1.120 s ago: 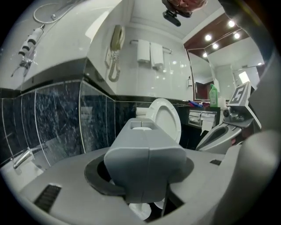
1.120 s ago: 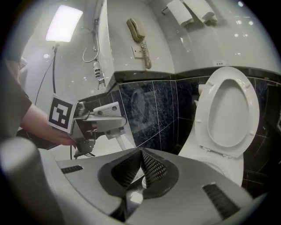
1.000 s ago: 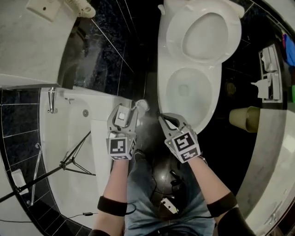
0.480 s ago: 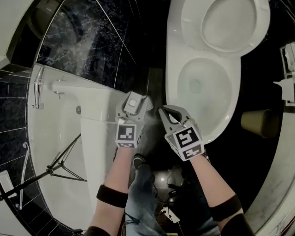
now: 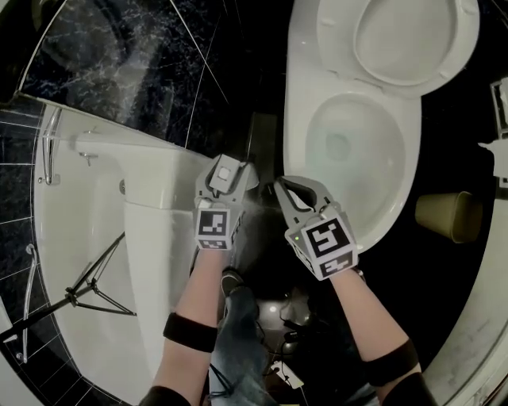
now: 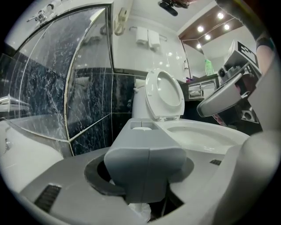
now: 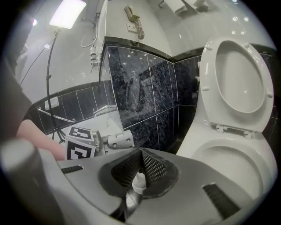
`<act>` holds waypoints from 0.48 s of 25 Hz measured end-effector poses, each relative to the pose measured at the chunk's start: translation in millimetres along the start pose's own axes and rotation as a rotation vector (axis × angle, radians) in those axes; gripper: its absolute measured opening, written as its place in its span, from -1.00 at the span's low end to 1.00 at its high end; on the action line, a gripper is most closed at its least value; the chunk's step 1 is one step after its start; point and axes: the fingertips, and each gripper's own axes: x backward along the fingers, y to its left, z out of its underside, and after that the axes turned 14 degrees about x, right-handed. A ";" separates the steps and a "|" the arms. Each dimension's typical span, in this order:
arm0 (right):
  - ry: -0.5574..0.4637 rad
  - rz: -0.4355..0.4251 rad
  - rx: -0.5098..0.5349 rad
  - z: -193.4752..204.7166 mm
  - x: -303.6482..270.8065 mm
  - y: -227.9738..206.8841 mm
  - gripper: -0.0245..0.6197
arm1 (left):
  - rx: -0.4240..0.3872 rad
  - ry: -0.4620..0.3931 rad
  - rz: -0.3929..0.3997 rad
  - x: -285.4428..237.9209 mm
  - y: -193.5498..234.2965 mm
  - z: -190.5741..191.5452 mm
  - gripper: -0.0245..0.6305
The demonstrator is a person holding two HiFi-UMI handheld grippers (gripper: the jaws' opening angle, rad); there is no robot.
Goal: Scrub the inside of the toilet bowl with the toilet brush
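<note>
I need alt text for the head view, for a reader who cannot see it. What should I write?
Seen from above, a person holds the left tongs and right tongs side by side near the front of a toilet with its lid raised. A white bathtub lies at left, a bin at right.

white bathtub | tripod legs over it | beige bin on dark floor | wall phone

The white toilet shines against the dark floor. Ceiling lights and a lamp glare. Picture edges bend; near things look blurry.
</note>
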 end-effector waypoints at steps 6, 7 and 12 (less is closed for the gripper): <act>-0.010 -0.007 -0.003 2.1 -6.9 0.2 -0.90 | -0.015 0.014 -0.003 -9.5 7.6 20.5 -0.19; -0.011 -0.009 0.000 2.2 -7.9 0.2 -0.90 | -0.013 0.018 -0.005 -10.6 9.7 24.5 -0.19; -0.016 -0.008 0.008 5.3 -13.6 -3.5 -0.90 | -0.006 0.037 -0.011 -16.6 13.5 46.0 -0.19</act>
